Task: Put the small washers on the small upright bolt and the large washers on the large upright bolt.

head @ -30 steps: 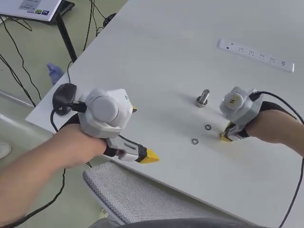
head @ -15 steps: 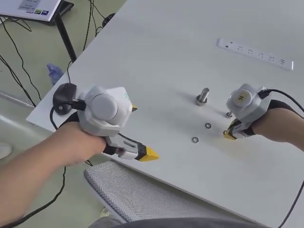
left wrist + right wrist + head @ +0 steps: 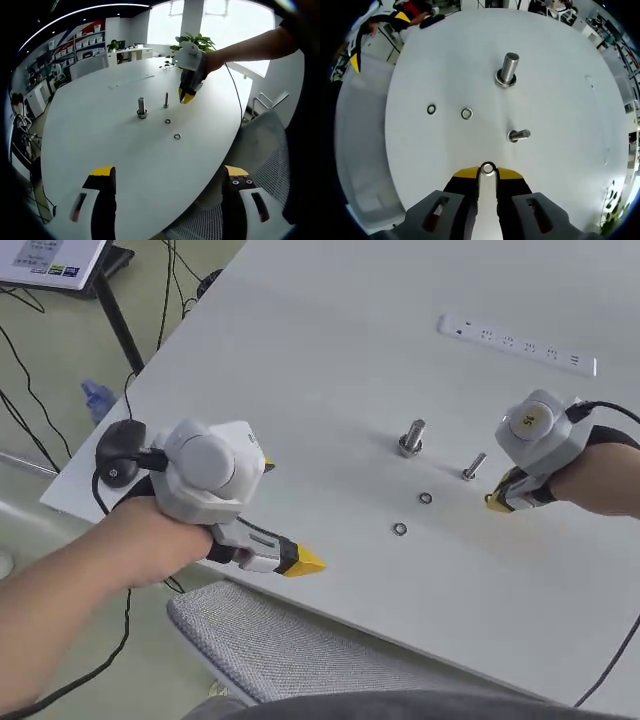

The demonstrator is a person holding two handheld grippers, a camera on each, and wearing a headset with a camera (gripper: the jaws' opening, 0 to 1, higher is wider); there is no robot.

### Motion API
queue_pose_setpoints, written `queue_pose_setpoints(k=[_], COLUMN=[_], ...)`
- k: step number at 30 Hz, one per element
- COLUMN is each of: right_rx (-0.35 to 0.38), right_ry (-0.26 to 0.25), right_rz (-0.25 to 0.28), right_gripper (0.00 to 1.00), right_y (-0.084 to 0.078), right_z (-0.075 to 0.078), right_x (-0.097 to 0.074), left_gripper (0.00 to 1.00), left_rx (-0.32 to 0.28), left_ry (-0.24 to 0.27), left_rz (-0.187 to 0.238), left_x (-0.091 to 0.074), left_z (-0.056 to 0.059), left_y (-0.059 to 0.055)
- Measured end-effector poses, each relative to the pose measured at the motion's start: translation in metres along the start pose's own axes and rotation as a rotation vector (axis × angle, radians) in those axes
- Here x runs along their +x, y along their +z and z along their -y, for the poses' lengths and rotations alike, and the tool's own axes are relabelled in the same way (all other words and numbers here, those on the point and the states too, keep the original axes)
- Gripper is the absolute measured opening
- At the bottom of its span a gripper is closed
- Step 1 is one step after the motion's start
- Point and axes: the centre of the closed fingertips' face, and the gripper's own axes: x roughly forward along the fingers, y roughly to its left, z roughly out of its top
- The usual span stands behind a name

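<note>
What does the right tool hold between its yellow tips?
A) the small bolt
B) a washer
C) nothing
B: in the right gripper view a washer sits pinched between the tips of the right tool, and the small bolt stands free ahead of it.

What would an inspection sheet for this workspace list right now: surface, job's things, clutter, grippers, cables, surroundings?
Surface: white table, bare around the job's things.
Job's things: large bolt and small bolt stand upright; near washer and far washer lie flat on the table; held washer sits between the right gripper's tips.
Clutter: power strip towards the far side.
Grippers: left gripper open, at the near edge; right gripper shut on the held washer, beside the small bolt.
Cables: black plug with its cord behind the left gripper; cords on the floor.
Surroundings: grey chair below the table edge.
</note>
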Motion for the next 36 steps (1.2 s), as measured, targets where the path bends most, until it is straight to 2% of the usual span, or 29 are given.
queue_pose_setpoints(k=[9,19,26,36], right_rx=[0.018,-0.035,-0.074,-0.083], right_ry=[-0.012,-0.050,-0.048,-0.036], right_rz=[0.007,0.031,0.016,0.000], right_gripper=[0.13,0.13,0.13,0.13], right_y=[0.007,0.032,0.042,0.044], right_z=[0.015,0.036,0.036,0.038], right_x=[-0.014,-0.034,-0.027,-0.018], left_gripper=[0.87,0.87,0.86,0.86], left_rx=[0.002,-0.003,-0.004,-0.008], left_ry=[-0.012,-0.022,-0.024,-0.026], left_rz=[0.010,0.008,0.001,-0.004], left_x=[0.001,0.001,0.001,0.001], left_z=[-0.002,-0.001,-0.002,-0.005], left_y=[0.004,0.001,-0.002,-0.005])
